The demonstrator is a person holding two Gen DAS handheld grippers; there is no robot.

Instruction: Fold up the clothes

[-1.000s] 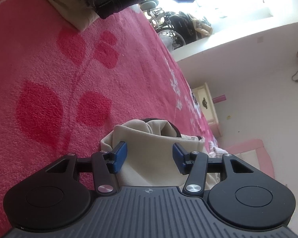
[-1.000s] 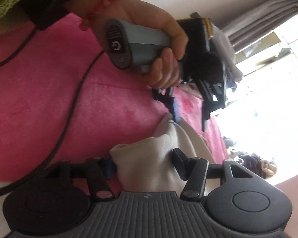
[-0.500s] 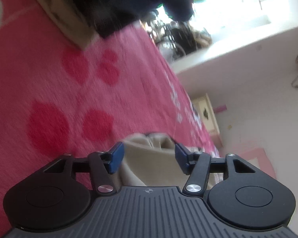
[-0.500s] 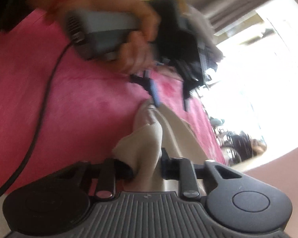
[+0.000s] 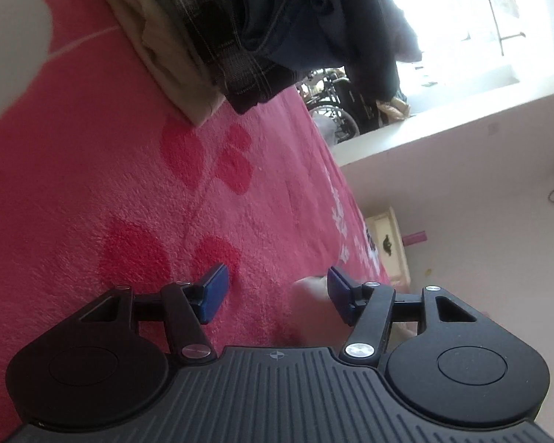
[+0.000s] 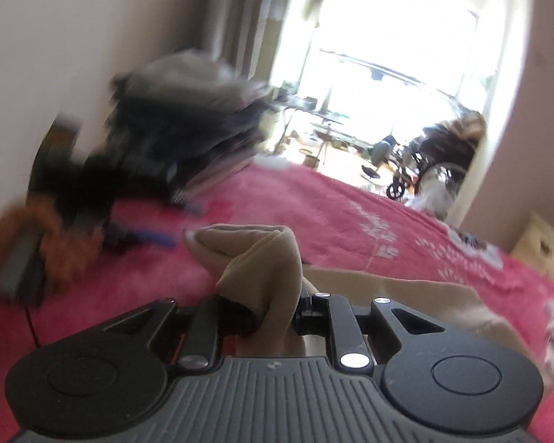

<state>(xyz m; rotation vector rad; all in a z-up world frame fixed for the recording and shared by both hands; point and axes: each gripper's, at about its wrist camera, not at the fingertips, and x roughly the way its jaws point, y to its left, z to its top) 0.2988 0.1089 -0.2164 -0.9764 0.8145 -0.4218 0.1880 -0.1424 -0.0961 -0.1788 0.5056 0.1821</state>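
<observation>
A beige garment [image 6: 269, 258] lies on the pink patterned blanket [image 6: 314, 203]. My right gripper [image 6: 273, 313] is shut on a bunched fold of it and holds that fold up off the blanket; the rest trails off to the right. My left gripper [image 5: 277, 293] is open and empty just above the blanket [image 5: 92, 184], its blue pads [image 5: 214, 291] apart. A small bit of the beige garment [image 5: 310, 288] shows by its right pad. In the right wrist view the left gripper and hand [image 6: 92, 199] are a dark blur at the left.
A stack of folded clothes [image 5: 221, 29], beige, plaid and dark, sits on the blanket far ahead of the left gripper; it also shows blurred in the right wrist view [image 6: 188, 118]. A bright doorway with wheelchairs [image 6: 406, 170] lies beyond. A small cream cabinet [image 5: 387, 243] stands by the wall.
My left gripper has let go of the beige garment and pulled away toward the stack. My right gripper has shut on the garment and swung round, lifting the fold.
</observation>
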